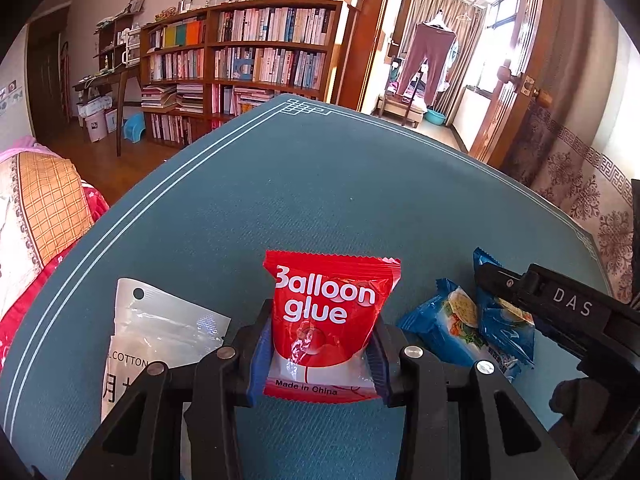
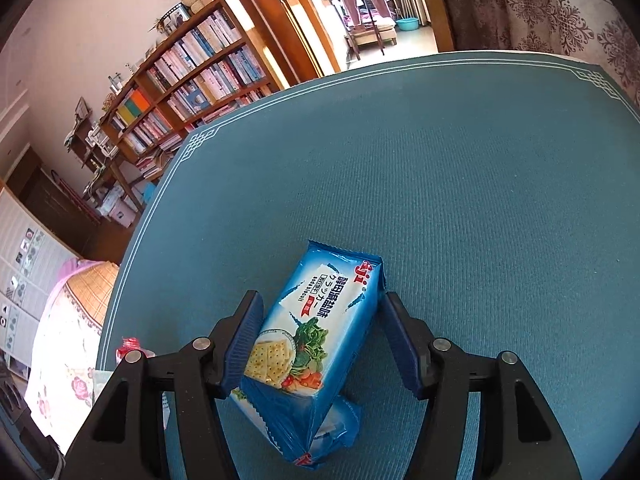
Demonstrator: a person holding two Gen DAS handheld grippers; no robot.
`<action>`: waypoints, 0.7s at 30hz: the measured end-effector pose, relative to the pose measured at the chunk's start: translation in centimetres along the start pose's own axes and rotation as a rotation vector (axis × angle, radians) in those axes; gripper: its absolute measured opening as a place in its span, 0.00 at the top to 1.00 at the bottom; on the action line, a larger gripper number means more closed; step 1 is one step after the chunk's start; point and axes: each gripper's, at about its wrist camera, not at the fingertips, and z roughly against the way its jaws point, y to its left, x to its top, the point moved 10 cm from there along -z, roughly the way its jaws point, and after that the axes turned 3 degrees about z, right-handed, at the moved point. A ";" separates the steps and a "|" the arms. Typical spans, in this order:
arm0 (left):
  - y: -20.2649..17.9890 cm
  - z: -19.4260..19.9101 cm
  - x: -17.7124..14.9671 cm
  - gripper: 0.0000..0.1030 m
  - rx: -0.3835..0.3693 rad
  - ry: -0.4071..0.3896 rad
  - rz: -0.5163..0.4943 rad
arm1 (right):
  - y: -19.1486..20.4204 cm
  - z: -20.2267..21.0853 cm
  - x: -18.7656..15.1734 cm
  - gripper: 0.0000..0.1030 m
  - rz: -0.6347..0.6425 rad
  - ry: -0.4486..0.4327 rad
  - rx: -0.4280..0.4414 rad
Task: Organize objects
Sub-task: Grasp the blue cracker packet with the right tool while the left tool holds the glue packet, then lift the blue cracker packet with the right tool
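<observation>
Left gripper (image 1: 320, 350): black plastic linkage arms with silver pins, blue ribbed pads; pinching the balloon glue packet from both sides, pads pressed into its lower half.
Balloon glue packet (image 1: 328, 320): glossy red plastic sachet, crimped zigzag top edge, white "Balloon glue" lettering, clear window low down, "Made in China" strip at bottom; stands upright between the left pads.
Cotton bag (image 1: 160, 336): flat translucent white pouch with round hang hole and "COTTON" print; lies flat just left of the glue packet, near end hidden under the left gripper's arm.
Right gripper (image 2: 324, 340): same black arms and blue ribbed pads; spread wide around the top cracker pack, left pad touching or nearly touching its side, right pad clear of it.
Cracker packs (image 2: 316, 328): two shiny blue foil rectangular packs, crimped ends, printed soda crackers and vegetables; stacked crosswise, top one tilted over the lower; right of the glue packet, apart from it.
Table mat (image 1: 320, 200): teal woven-texture cloth, white double-line border with fret knot corners; everything sits on it.
Bookcase (image 1: 248, 52): brown wood, packed with books, well beyond the glue packet, past the mat's far edge.
</observation>
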 end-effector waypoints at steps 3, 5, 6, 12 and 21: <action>-0.2 0.0 0.1 0.58 -0.002 -0.001 -0.004 | 0.0 0.2 -0.1 0.47 0.014 -0.009 0.003; -0.2 0.0 0.0 0.58 -0.003 0.000 -0.004 | -0.2 0.3 -0.1 0.47 0.007 -0.012 0.006; -0.2 0.0 0.0 0.58 -0.003 0.001 -0.003 | -0.5 0.6 -0.4 0.47 0.007 -0.015 0.005; -0.3 0.0 0.0 0.58 -0.004 0.000 -0.006 | -2.3 2.3 -1.2 0.50 0.068 -0.057 -0.073; -0.4 0.2 -0.5 0.58 -0.010 -0.002 -0.030 | -3.9 3.8 -2.4 0.51 0.167 -0.105 -0.160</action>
